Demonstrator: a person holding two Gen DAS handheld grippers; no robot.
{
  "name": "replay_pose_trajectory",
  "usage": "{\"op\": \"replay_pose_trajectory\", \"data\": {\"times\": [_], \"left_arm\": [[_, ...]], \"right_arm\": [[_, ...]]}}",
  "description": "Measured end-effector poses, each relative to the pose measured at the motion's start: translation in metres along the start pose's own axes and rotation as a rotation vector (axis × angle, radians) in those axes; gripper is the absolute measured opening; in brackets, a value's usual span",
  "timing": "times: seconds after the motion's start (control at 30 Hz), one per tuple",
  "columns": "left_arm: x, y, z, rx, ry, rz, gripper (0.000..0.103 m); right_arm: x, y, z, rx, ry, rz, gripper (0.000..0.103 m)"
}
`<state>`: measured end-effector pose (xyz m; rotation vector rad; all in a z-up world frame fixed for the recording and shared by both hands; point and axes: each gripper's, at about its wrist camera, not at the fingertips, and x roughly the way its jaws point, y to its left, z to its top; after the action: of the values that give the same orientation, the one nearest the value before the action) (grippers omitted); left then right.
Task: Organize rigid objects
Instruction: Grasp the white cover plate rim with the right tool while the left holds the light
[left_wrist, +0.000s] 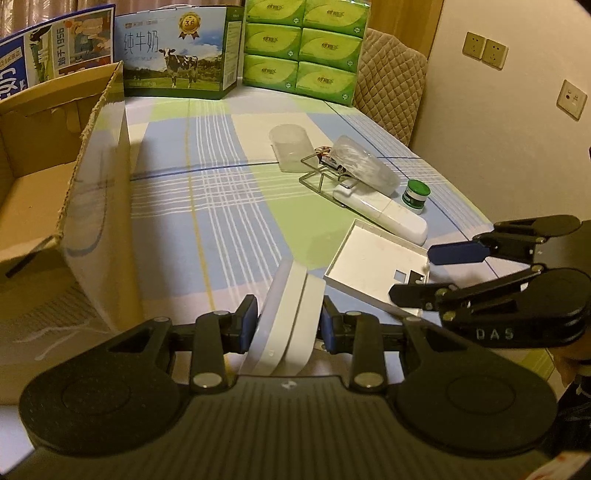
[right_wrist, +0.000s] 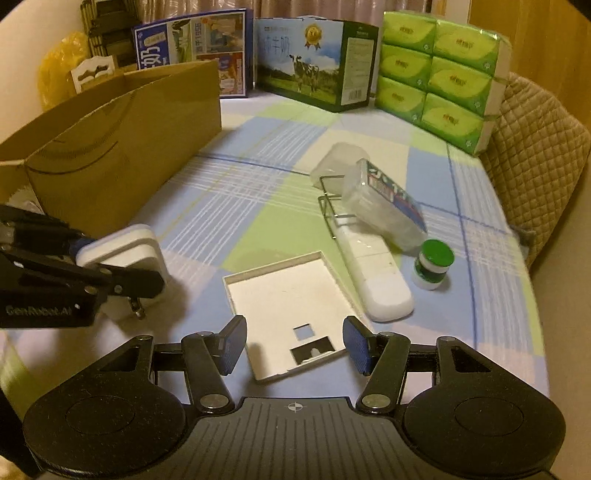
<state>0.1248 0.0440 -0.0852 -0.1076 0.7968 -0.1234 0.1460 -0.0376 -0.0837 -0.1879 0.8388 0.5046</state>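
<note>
The left hand-held gripper (left_wrist: 288, 326) at lower centre clamps a white plug adapter (left_wrist: 286, 321) beside the cardboard box (left_wrist: 103, 206). The right hand-held gripper (right_wrist: 295, 345) stands half open and empty, over the white tray (right_wrist: 284, 291) on the worktop (right_wrist: 236, 206).

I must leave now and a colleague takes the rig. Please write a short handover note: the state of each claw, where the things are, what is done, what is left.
Left claw: shut on the white plug adapter, beside the cardboard box.
Right claw: open, empty, over the near edge of the white square tray.
On the table: tray, white remote-like bar, green-capped jar, clear packet on a wire rack, clear cup.
Done: adapter picked up.
Left: presumably put the adapter and the rest into the box.
</note>
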Motion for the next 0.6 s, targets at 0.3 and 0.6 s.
{"op": "replay_pose_trajectory", "data": {"times": [0.3,0.6], "left_arm": [[0.000,0.005,0.000,-0.023,0.000,-0.002,0.030],[-0.001,0.007,-0.001,-0.039,-0.002,-0.007,0.030]], "right_arm": [[0.004,0.008,-0.005,0.005,0.085,0.148,0.055],[-0.006,0.017,-0.011,0.003,0.110,0.238,0.055]]}}
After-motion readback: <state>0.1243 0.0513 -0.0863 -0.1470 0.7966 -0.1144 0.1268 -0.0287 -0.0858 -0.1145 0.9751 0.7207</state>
